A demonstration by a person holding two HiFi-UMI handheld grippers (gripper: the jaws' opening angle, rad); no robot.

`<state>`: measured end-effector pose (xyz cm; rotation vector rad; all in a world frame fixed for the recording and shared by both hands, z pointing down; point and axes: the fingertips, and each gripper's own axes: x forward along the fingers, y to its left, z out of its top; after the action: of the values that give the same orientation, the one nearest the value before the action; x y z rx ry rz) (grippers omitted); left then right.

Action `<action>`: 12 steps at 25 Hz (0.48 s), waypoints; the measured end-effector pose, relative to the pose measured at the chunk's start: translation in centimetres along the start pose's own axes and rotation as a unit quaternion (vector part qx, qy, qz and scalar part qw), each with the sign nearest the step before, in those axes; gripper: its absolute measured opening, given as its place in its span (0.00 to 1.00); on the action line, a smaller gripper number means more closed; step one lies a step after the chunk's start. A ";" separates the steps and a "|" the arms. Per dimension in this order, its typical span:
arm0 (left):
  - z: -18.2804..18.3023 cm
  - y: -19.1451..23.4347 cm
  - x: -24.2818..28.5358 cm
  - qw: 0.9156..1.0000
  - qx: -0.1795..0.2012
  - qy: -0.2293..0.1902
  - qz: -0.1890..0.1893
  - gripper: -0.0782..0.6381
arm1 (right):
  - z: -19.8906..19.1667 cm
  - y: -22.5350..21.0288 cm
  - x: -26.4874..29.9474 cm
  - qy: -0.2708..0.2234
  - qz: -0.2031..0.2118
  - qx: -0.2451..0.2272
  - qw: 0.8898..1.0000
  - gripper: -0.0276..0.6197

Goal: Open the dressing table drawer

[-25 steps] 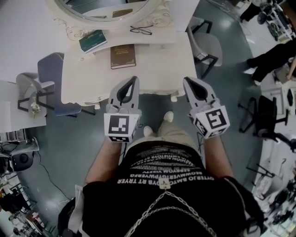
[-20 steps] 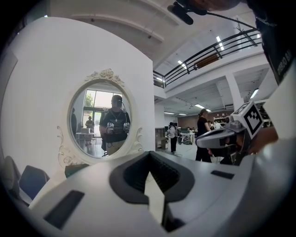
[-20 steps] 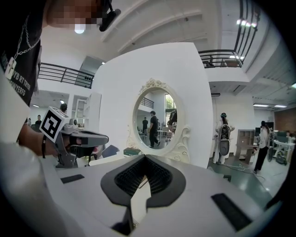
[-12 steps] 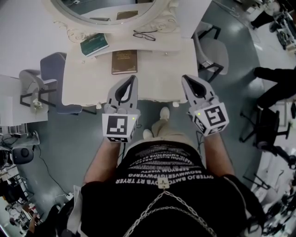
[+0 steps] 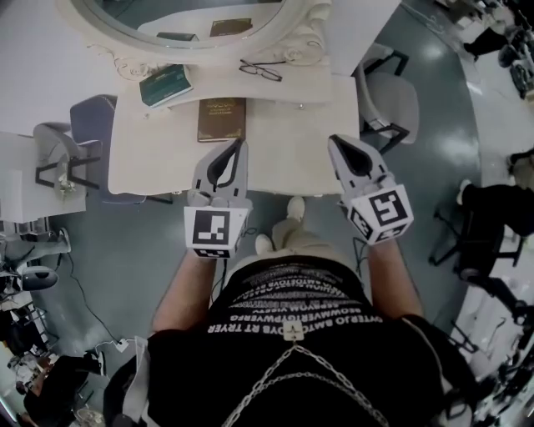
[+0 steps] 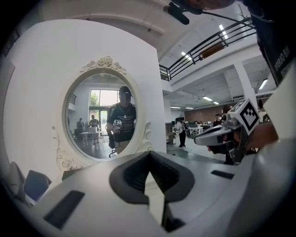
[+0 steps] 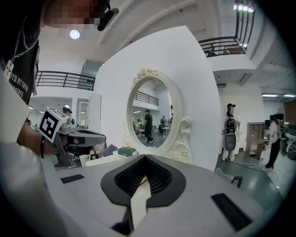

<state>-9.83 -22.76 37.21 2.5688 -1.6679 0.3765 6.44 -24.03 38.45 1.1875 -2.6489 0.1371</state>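
Observation:
The white dressing table [image 5: 288, 150] stands just ahead of me, its oval mirror [image 5: 192, 25] at the back. From above I see only its top; the drawer front is hidden under the front edge. My left gripper [image 5: 241, 143] and right gripper [image 5: 333, 142] are held side by side, their tips over the front part of the tabletop. Both are shut and hold nothing. In the left gripper view the shut left gripper [image 6: 149, 155] points at the mirror [image 6: 104, 115]. In the right gripper view the right gripper [image 7: 144, 158] faces the mirror [image 7: 150, 118] from the right.
A brown book [image 5: 222, 119], a green book [image 5: 165, 85] and a pair of glasses [image 5: 260, 69] lie on the tabletop. A blue-grey chair [image 5: 92, 125] stands left of the table and a grey chair [image 5: 392, 96] right of it. My feet [image 5: 294, 208] are near the table's front.
The table has drawn nearer in the head view. Both grippers have moved forward and now reach further over its front edge. Both stay shut.

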 end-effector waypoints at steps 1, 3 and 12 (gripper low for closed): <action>-0.3 0.2 0.3 1.000 -0.001 0.003 0.002 0.11 | -0.3 -0.3 0.5 0.002 0.002 0.001 1.000 0.05; -0.9 0.5 1.0 1.000 -0.004 0.010 0.007 0.11 | -0.8 -1.1 1.5 0.006 0.005 0.003 1.000 0.05; -2.7 1.2 4.1 0.999 -0.010 0.034 0.010 0.11 | -3.6 -3.5 5.3 0.035 0.017 0.019 0.999 0.05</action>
<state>-9.87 -26.42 40.70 2.4974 -1.6671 0.4426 6.27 -29.51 43.22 1.1271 -2.6187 0.2305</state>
